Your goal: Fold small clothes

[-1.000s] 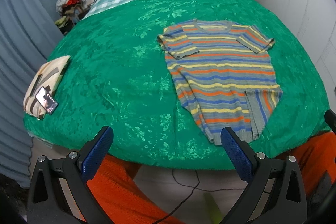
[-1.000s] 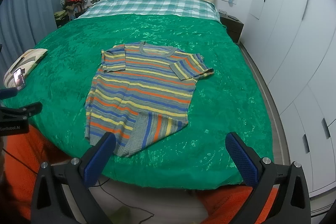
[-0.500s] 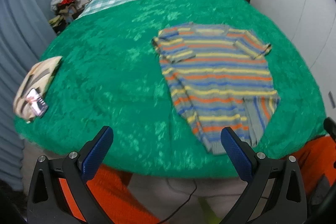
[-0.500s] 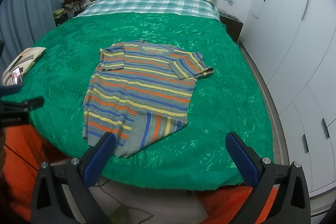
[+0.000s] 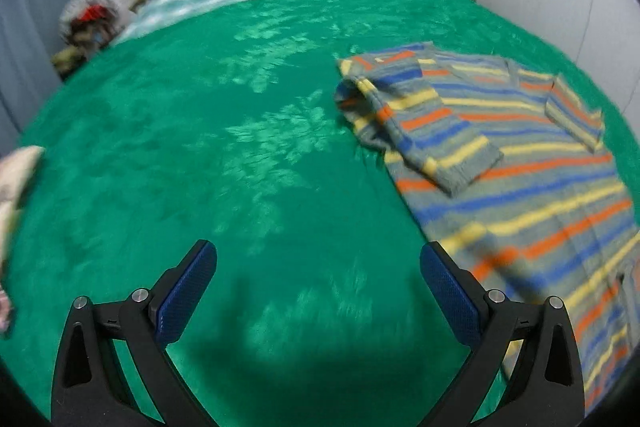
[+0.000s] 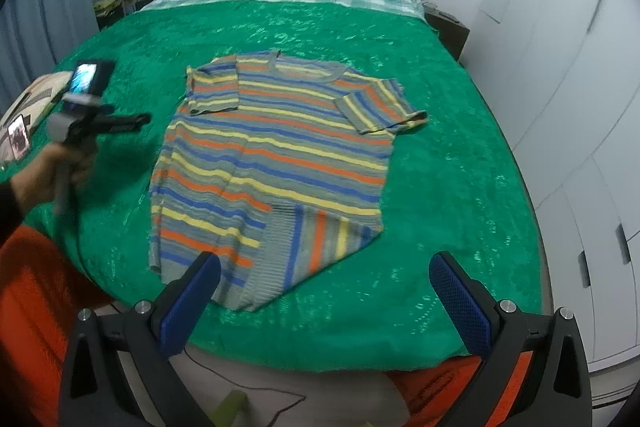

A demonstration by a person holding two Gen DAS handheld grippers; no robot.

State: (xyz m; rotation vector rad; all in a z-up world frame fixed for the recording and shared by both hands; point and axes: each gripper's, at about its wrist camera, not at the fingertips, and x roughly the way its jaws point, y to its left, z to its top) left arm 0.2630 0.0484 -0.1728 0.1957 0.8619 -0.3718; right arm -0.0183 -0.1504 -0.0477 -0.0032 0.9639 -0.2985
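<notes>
Green bedspread (image 5: 280, 187) is filling the left wrist view, and the left gripper (image 5: 318, 291) is hanging over it with its blue pads spread wide, gripping nothing. The striped shirt (image 5: 520, 163) is lying to its right, one sleeve folded in over the body, the picture blurring.

Over to the right wrist view: the right gripper (image 6: 324, 297) is hovering at the foot of the bed, jaws gaping wide and empty. The shirt is lying face up mid-bed, its near hem corner turned over, just beyond the left pad (image 6: 192, 301). At the left, a hand (image 6: 44, 175) is holding the other gripper out over the spread, beside a phone (image 6: 18, 137).
</notes>
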